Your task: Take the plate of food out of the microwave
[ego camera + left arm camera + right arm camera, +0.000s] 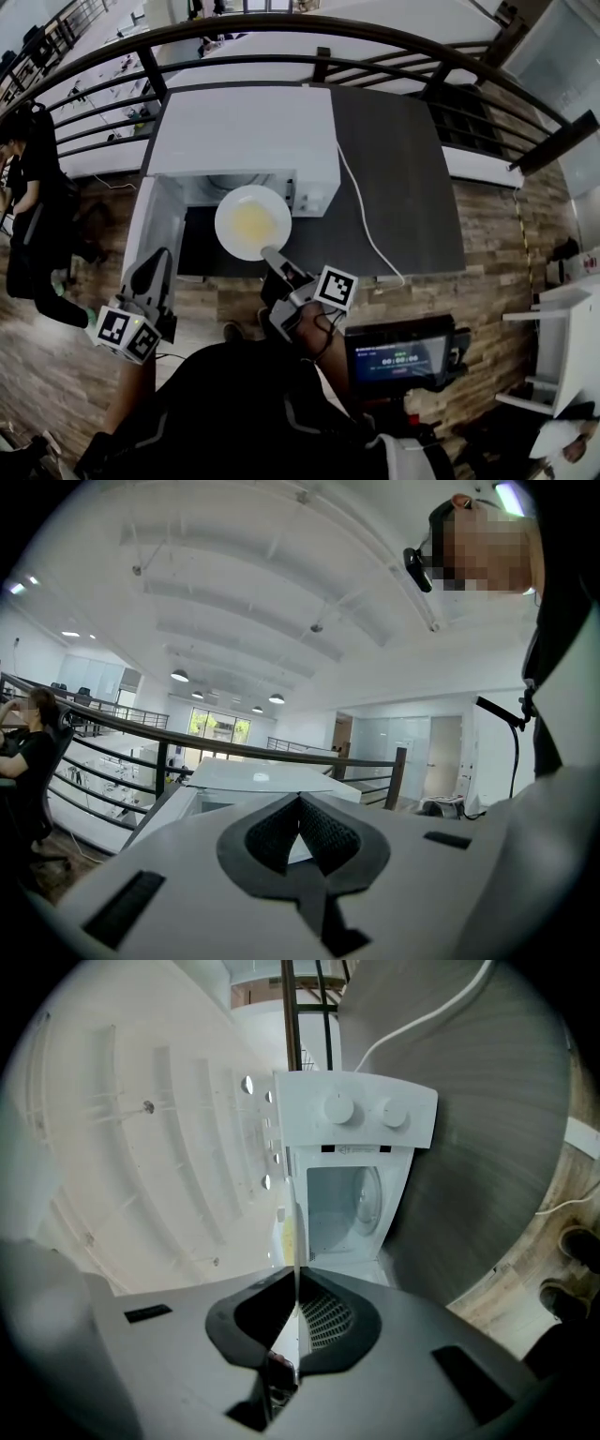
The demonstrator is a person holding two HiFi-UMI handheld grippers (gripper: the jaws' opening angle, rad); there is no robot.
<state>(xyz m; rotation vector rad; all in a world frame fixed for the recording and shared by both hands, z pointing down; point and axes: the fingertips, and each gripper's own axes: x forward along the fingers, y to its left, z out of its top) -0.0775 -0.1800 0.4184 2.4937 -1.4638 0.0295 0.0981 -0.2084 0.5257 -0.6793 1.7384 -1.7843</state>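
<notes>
Ahead of the right tongs (268,252), the plate (251,222) fills the gap before the open microwave (244,131). Its swung-out door (150,225) walls the side just ahead of the left tongs (159,260). Rightward lies worktop (394,159), crossed by a cable (362,214).

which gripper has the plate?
The right gripper: its jaws pinch the rim of the plate in front of the microwave. The left gripper is empty, jaws together.
</notes>
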